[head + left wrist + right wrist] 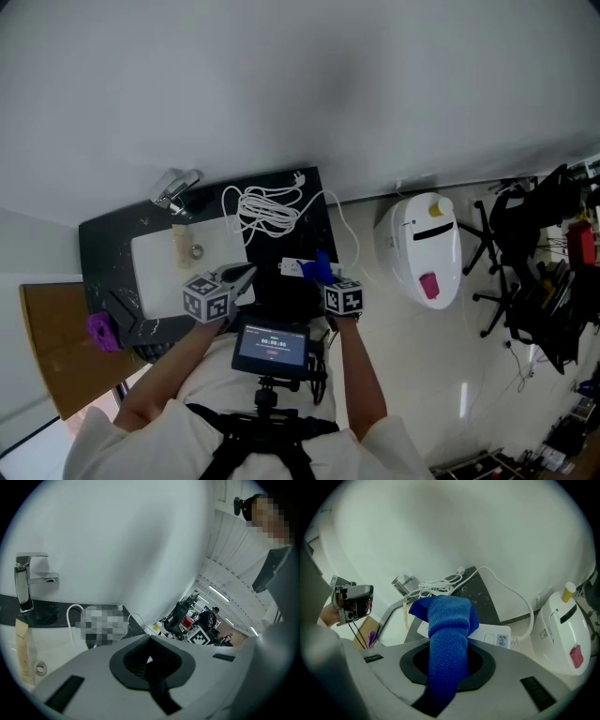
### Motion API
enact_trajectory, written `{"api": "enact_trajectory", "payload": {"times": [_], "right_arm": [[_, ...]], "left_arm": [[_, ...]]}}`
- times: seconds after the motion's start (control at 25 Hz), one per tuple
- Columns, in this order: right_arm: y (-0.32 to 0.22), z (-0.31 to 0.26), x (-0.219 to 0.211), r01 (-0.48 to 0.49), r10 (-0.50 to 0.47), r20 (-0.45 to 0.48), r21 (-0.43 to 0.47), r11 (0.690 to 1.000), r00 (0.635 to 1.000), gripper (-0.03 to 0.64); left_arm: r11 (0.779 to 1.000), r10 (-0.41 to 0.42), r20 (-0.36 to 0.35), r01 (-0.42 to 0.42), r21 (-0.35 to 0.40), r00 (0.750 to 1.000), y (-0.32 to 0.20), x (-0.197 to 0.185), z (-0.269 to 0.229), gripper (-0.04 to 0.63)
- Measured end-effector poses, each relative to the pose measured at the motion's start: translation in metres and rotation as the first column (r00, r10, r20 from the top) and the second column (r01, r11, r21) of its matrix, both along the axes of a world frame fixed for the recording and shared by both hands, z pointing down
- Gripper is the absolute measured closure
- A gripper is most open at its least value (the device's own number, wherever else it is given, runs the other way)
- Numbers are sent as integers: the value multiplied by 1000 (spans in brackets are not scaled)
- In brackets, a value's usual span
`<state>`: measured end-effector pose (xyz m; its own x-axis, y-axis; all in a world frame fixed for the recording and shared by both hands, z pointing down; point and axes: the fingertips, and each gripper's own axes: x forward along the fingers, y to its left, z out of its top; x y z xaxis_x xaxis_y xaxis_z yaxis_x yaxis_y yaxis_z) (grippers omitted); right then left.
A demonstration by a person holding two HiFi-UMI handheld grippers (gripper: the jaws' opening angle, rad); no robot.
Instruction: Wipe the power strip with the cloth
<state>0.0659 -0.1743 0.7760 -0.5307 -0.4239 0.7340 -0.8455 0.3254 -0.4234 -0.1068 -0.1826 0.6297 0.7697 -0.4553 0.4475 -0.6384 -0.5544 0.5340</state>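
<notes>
A white power strip (294,268) lies on the dark counter (300,202), right of the sink; its coiled white cable (267,208) sits behind it. My right gripper (325,275) is shut on a blue cloth (321,266), which hangs over the strip's near end. In the right gripper view the blue cloth (448,630) rises out of the right gripper (445,663) and hides the middle of the power strip (493,637). My left gripper (240,277) hovers by the sink's right rim, left of the strip. In its own view the left gripper (149,661) is shut on nothing.
A white sink (159,258) with a chrome faucet (174,190) fills the counter's left part. A white appliance (427,248) stands on the floor to the right, with black chairs (525,253) beyond. A purple object (100,330) lies at the counter's left front.
</notes>
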Motion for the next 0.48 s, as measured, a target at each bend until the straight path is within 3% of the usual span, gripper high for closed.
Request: {"api": "enact_trajectory", "payload": {"times": [0.48], "right_arm": [[2, 3, 20, -33, 33, -8, 0, 999, 999, 537]], "left_arm": [[1000, 7, 3, -7, -6, 1000, -2, 4, 3, 592]]}}
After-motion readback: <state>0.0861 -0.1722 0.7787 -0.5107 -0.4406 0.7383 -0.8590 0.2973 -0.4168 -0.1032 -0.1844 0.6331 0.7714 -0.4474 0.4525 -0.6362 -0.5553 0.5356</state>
